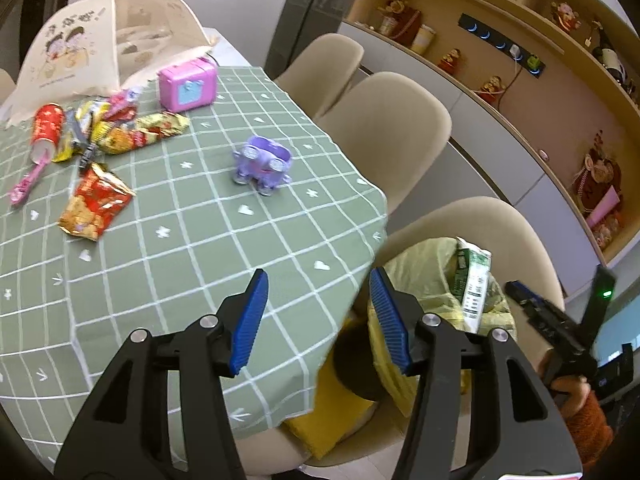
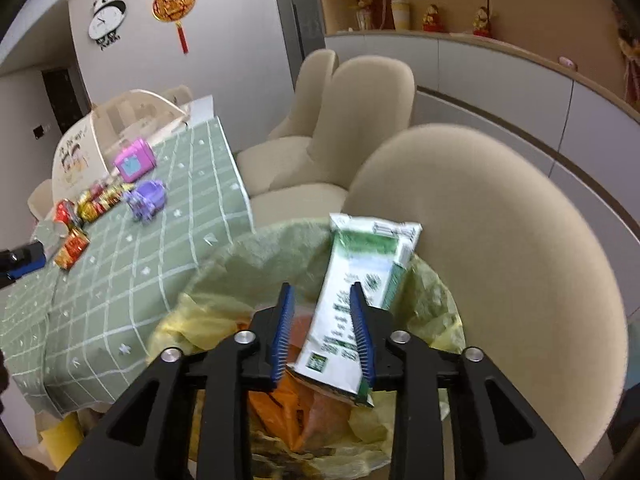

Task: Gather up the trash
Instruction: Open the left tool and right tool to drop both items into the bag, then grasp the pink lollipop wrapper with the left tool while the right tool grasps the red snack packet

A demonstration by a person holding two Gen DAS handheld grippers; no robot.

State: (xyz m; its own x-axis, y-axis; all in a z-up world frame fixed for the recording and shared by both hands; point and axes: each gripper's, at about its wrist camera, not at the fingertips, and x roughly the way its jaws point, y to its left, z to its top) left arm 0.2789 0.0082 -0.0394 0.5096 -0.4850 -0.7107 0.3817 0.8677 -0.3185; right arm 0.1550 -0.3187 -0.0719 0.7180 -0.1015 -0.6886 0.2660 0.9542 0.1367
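Right gripper (image 2: 322, 326) jaws parted, green-white wrapper (image 2: 360, 300) loose between them over lined bin (image 2: 436, 280), presumably for dropping. Left gripper (image 1: 318, 320) open, empty above surface (image 1: 160, 260); snack wrappers (image 1: 96, 204) remaining.

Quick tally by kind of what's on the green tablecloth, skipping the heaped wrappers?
Toys: 2 (pink case, purple toy)
Red cup: 1
Pink utensil: 1
Separate snack wrapper: 1
Food cover: 1
Total: 6
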